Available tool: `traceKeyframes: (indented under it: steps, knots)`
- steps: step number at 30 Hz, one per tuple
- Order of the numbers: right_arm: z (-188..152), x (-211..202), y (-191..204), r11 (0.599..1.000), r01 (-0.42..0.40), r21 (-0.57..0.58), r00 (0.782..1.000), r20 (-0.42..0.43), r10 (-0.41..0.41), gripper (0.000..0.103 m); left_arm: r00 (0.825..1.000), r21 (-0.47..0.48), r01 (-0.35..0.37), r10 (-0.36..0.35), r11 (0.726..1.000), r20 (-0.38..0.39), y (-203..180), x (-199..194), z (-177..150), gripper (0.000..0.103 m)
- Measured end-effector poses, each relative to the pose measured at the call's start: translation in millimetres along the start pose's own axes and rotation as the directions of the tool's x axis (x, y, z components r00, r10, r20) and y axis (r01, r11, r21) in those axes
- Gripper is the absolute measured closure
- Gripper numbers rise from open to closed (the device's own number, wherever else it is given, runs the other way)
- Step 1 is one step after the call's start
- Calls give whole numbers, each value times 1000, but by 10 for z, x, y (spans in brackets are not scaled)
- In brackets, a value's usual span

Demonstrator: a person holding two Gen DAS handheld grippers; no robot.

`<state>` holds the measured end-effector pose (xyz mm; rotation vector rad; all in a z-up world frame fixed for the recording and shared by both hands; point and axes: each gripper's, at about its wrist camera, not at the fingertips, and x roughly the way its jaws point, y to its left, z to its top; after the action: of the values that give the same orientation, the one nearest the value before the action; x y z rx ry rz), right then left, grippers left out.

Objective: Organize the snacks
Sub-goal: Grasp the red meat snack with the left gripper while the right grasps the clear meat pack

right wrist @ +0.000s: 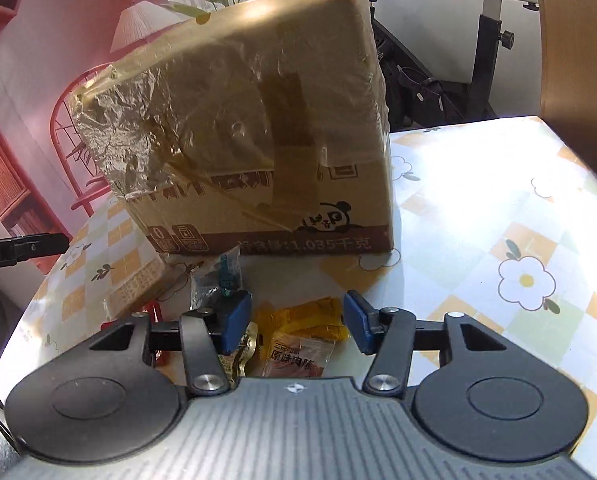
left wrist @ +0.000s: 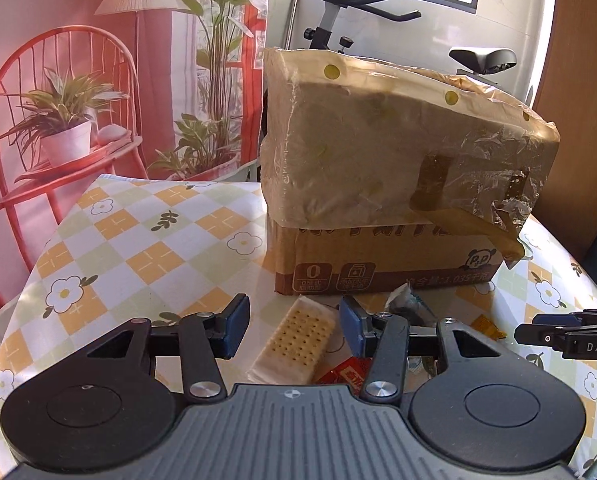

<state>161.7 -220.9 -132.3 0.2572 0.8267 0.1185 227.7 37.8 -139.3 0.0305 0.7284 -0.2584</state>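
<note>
A taped cardboard box (left wrist: 382, 184) stands on the table; it also shows in the right wrist view (right wrist: 258, 136). In front of it lie small snack packets. My left gripper (left wrist: 294, 330) is open above a clear-wrapped cracker pack (left wrist: 296, 342), with a red packet (left wrist: 344, 372) and a crumpled dark packet (left wrist: 408, 302) beside it. My right gripper (right wrist: 298, 322) is open above an orange packet (right wrist: 302, 320) and a clear meat-snack packet (right wrist: 298, 354). The cracker pack (right wrist: 138, 288) and the dark packet (right wrist: 218, 276) lie to its left. The right gripper's tip (left wrist: 566, 334) shows at the left view's right edge.
The round table has a flower-and-check cloth (left wrist: 146, 248), with bare cloth left of the box and to the right (right wrist: 498, 240). An exercise bike (left wrist: 338, 12) stands behind the table. A printed red-chair backdrop (left wrist: 58, 100) hangs at the left. A wooden panel (right wrist: 578, 60) is at the right.
</note>
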Motion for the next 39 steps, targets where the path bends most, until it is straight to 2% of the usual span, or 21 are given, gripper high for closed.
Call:
traceKeyframes:
  steps: [7,11,14,16,18,21,24,29,33,39]
  knots:
    - [-210,249,217,996,51,-70,990,-128,-60,45,999,-6,-3,3,1000,-37,42,85,-157,51]
    - [-305,341,317,989,72,-127,986,-143,-90,44,999,-7,2,-2,1000,-51,50,103,-225,52]
    - [-353,371,405,969,100,-226,984,-121,-129,46,998,-13,10,-10,1000,-59,49,128,-260,52]
    - [-371,376,406,959,95,-265,985,-111,-129,48,998,-15,19,-20,1000,-67,41,150,-283,53]
    - [-369,361,349,960,88,-267,988,-100,-118,58,997,-11,31,-32,999,-76,27,174,-313,53]
    - [-377,351,261,961,73,-266,993,-76,-96,61,994,2,57,-57,998,-91,-13,216,-355,55]
    - [-414,329,195,961,67,-268,996,-39,-81,63,988,14,106,-104,994,-116,-64,274,-396,66]
    - [-507,298,144,961,56,-272,998,25,-52,63,979,44,162,-155,986,-135,-182,339,-439,66]
    - [-561,280,96,963,42,-267,998,61,-27,63,979,71,151,-139,986,-148,-246,436,-459,66]
    - [-586,271,98,960,42,-276,997,73,-22,63,982,91,131,-117,987,-147,-252,551,-455,65]
